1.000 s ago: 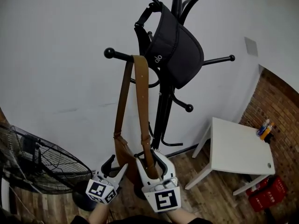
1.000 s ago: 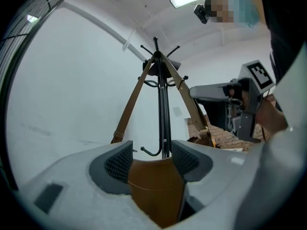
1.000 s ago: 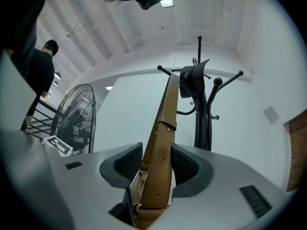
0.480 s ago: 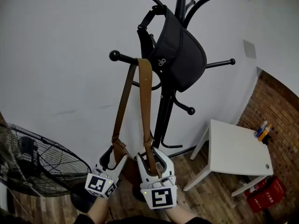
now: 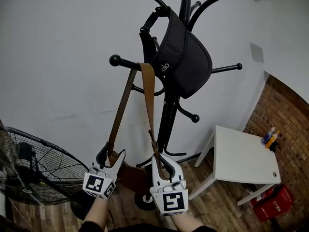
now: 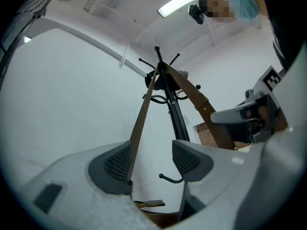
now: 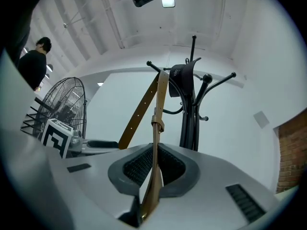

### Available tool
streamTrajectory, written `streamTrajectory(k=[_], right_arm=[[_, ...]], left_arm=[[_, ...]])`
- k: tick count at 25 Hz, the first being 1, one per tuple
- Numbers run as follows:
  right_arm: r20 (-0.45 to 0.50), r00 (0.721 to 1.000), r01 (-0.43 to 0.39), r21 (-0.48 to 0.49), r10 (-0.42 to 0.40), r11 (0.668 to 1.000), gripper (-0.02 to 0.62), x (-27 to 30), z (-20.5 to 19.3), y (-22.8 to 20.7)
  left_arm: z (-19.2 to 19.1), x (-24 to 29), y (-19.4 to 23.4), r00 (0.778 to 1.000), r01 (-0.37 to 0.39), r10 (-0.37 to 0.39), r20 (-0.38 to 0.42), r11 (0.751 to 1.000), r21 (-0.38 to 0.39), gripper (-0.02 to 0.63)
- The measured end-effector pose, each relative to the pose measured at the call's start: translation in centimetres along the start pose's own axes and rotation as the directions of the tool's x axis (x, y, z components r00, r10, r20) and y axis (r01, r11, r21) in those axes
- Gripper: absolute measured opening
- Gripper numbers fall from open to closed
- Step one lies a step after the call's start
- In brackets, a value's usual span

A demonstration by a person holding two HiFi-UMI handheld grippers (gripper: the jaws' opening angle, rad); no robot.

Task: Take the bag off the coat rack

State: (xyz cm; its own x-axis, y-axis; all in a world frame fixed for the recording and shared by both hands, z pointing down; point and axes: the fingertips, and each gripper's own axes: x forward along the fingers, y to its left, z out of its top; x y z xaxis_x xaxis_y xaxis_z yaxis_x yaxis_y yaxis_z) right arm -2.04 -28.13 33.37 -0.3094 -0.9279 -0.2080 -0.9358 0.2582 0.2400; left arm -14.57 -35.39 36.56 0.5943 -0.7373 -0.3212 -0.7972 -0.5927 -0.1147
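Observation:
A brown bag (image 5: 131, 176) hangs by its long brown strap (image 5: 147, 105) from a ball-tipped peg (image 5: 115, 60) of the black coat rack (image 5: 169, 115). A black bag (image 5: 184, 57) hangs higher on the same rack. My right gripper (image 5: 161, 159) is low on the strap's right leg; its jaws are closing and the pads press the strap (image 7: 154, 147) between them. My left gripper (image 5: 111, 154) is open around the left leg (image 6: 139, 128), which lies along its left pad. The bag's body sits between and behind the two grippers.
A black floor fan (image 5: 38, 168) stands at the lower left. At the right, a small white table (image 5: 246, 156) stands beside a brick wall with bottles (image 5: 269, 137) and a red crate (image 5: 277, 202). A person (image 7: 36, 61) stands far off in the right gripper view.
The right jaws have gone from wide open to closed on the strap's right leg. The left gripper has shifted left, and the two strap legs now spread apart.

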Motion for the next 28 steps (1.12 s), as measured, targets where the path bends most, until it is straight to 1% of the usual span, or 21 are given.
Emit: streamTrajectory(k=[3,5,6,8,11,12,13,14,15,16,18,19,20,21,22,23,24,26,28], right_arm=[[-0.003,1.000,-0.001,0.017,0.001,1.000,0.017,0.0,-0.1,-0.7],[-0.001,1.000,-0.007,0.017,0.007,1.000,0.018,0.0,-0.1,-0.9],[0.000,1.000,-0.011,0.016,0.011,1.000,0.018,0.1,-0.1,-0.9],[0.003,1.000,-0.016,0.020,0.016,1.000,0.018,0.3,-0.1,-1.0],[0.007,1.000,-0.005,0.038,0.005,0.999,0.018,0.5,0.1,-1.5],[0.006,1.000,-0.002,0.043,0.002,0.999,0.018,0.4,0.1,-1.7],[0.003,1.000,-0.003,0.044,0.002,0.999,0.018,0.4,0.1,-1.8],[0.001,1.000,-0.005,0.046,0.005,0.999,0.018,0.4,0.0,-1.9],[0.001,1.000,-0.009,0.048,0.009,0.999,0.018,0.4,0.0,-1.9],[0.003,1.000,-0.013,0.052,0.013,0.999,0.019,0.4,0.1,-1.9],[0.004,1.000,-0.021,0.055,0.021,0.998,0.020,0.5,0.6,-1.9],[0.004,1.000,-0.026,0.055,0.026,0.998,0.020,0.5,0.7,-1.9],[0.005,0.999,-0.032,0.056,0.032,0.998,0.020,0.5,0.7,-1.8],[0.008,0.999,-0.040,0.057,0.040,0.998,0.020,0.5,0.6,-1.8],[0.011,0.999,-0.049,0.058,0.048,0.997,0.020,0.4,0.5,-1.7],[0.013,0.998,-0.054,0.060,0.054,0.997,0.020,0.4,0.5,-1.7],[0.014,0.998,-0.059,0.062,0.059,0.996,0.020,0.3,0.4,-1.7],[0.021,0.997,-0.071,0.067,0.070,0.995,0.021,0.1,0.4,-1.6],[0.027,0.997,-0.079,0.074,0.077,0.994,0.021,-0.1,0.2,-1.6]], left_arm=[[0.4,-0.1,0.7,1.000,-0.031,0.031,0.001,0.999,0.010,0.253],[0.6,-0.3,1.1,0.998,-0.056,0.056,0.011,0.998,0.016,0.275],[0.7,-0.3,1.3,0.998,-0.063,0.063,0.014,0.998,0.016,0.275],[0.6,0.0,1.8,0.998,-0.065,0.065,0.009,0.998,0.016,0.275],[0.4,0.4,2.1,0.998,-0.055,0.055,-0.005,0.998,0.037,0.271],[0.3,0.5,2.2,0.999,-0.052,0.052,-0.014,0.998,0.041,0.248],[0.0,0.4,2.4,0.998,-0.052,0.053,-0.026,0.998,0.042,0.207],[-0.3,0.3,2.5,0.997,-0.057,0.058,-0.041,0.998,0.041,0.157],[-0.7,0.2,2.6,0.996,-0.060,0.062,-0.056,0.997,0.041,0.087],[-1.0,0.2,2.6,0.996,-0.058,0.061,-0.067,0.997,0.042,0.054],[-1.7,0.3,2.4,0.995,-0.045,0.049,-0.086,0.998,0.040,0.066],[-2.1,0.4,2.3,0.994,-0.037,0.041,-0.097,0.999,0.035,0.132],[-2.5,0.7,2.3,0.993,-0.030,0.033,-0.109,0.999,0.030,0.178],[-2.8,0.9,2.3,0.993,-0.025,0.027,-0.118,0.999,0.025,0.167],[-2.9,1.0,2.2,0.992,-0.021,0.024,-0.125,1.000,0.023,0.138],[-2.9,1.2,2.2,0.991,-0.017,0.020,-0.129,1.000,0.024,0.079],[-2.9,1.3,2.2,0.991,-0.012,0.016,-0.135,1.000,0.026,0.034],[-2.9,1.5,2.2,0.988,-0.002,0.005,-0.153,1.000,0.024,0.021],[-2.8,1.3,2.3,0.986,-0.005,0.005,-0.169,1.000,0.004,0.017]])
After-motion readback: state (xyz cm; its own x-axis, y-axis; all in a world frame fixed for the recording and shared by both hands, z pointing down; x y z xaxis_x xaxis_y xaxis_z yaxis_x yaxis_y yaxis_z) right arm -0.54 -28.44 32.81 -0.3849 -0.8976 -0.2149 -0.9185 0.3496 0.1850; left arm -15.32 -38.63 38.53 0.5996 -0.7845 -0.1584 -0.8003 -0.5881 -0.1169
